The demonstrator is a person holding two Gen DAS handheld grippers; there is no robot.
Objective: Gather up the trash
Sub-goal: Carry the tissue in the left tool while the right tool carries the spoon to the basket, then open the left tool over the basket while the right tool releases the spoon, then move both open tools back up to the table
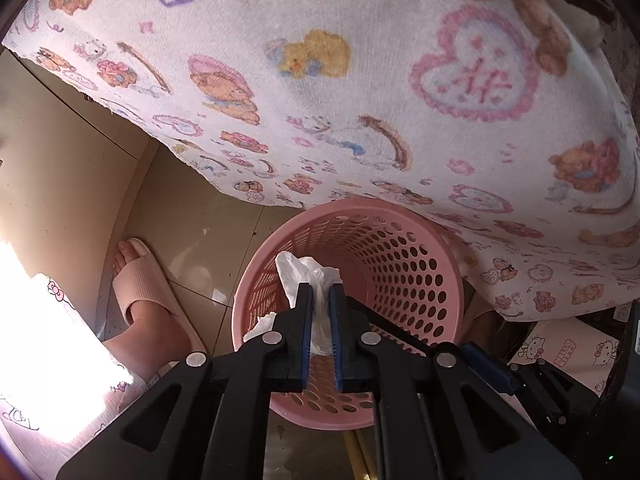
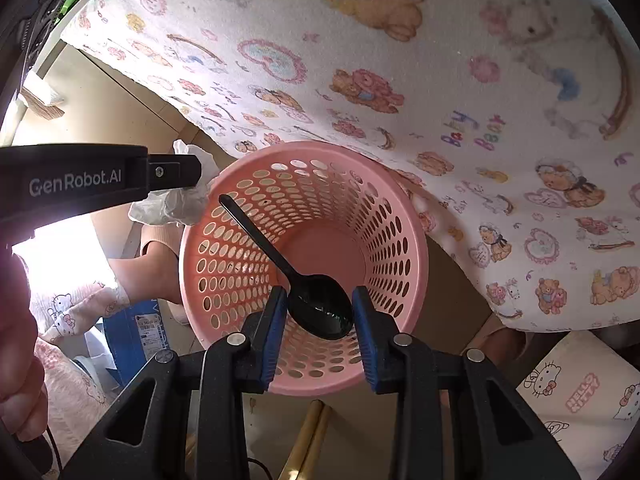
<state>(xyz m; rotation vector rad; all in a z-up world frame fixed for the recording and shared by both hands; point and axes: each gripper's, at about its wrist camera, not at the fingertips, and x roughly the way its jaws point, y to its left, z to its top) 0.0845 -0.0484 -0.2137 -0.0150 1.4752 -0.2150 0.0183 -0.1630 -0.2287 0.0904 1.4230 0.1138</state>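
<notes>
Left tongs [image 1: 320,312] clamped on crumpled clear plastic [image 1: 308,276], right tongs [image 2: 320,312] on black spoon [image 2: 316,304], poised over pink basket [image 2: 400,208]; drop stage, release pending.

A pink plastic basket [image 2: 400,240] stands upright on the tiled floor, just under the hanging edge of a printed cloth; its round wall is pierced all over with oval holes, and the bottom looks bare. Over its open mouth hangs a black plastic spoon [image 2: 320,312], pinched by the bowl, its thin handle slanting up toward the near rim. At the rim beside it hangs a crumpled piece of thin, clear-white plastic wrap [image 1: 308,280], pinched at its middle, with loose ends sticking out above and below.
</notes>
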